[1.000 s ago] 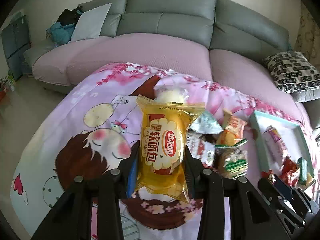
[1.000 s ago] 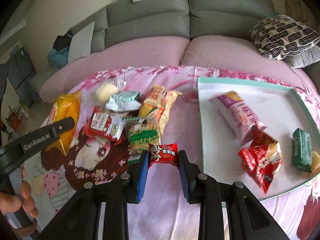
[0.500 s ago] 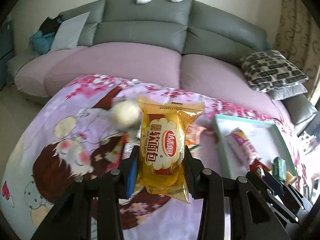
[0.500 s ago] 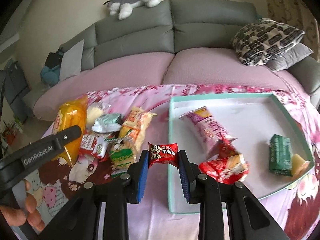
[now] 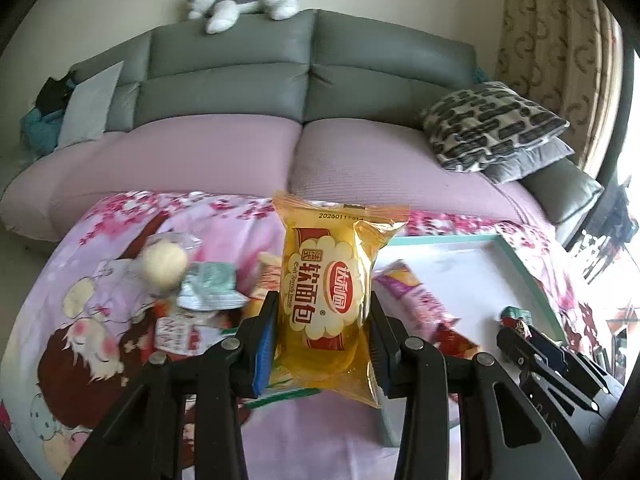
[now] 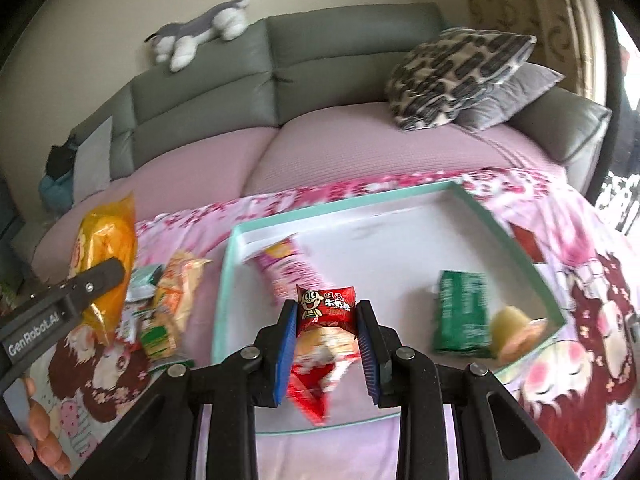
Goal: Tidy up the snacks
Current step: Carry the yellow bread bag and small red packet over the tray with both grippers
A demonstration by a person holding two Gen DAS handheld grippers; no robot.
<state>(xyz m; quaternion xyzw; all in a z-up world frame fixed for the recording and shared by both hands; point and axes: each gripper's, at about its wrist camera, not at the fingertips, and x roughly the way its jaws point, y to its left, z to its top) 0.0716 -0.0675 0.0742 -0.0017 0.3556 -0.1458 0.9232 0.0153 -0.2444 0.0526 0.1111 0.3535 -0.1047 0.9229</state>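
Note:
My left gripper is shut on a yellow bread packet, held upright above the patterned cloth near the left rim of the teal-edged white tray. In the right wrist view that packet and the left gripper show at the left. My right gripper is shut on a small red candy packet, hovering over the tray. In the tray lie a pink wrapper, a green packet, a jelly cup and a red packet.
Loose snacks are piled on the cloth left of the tray: a round bun, a silver-green pouch, red and orange packets. Behind the table stands a grey and pink sofa with cushions and a plush dog.
Both grippers have swung to the right with their packets still held. The tray has come toward the centre of both views, and the right gripper now hangs over it.

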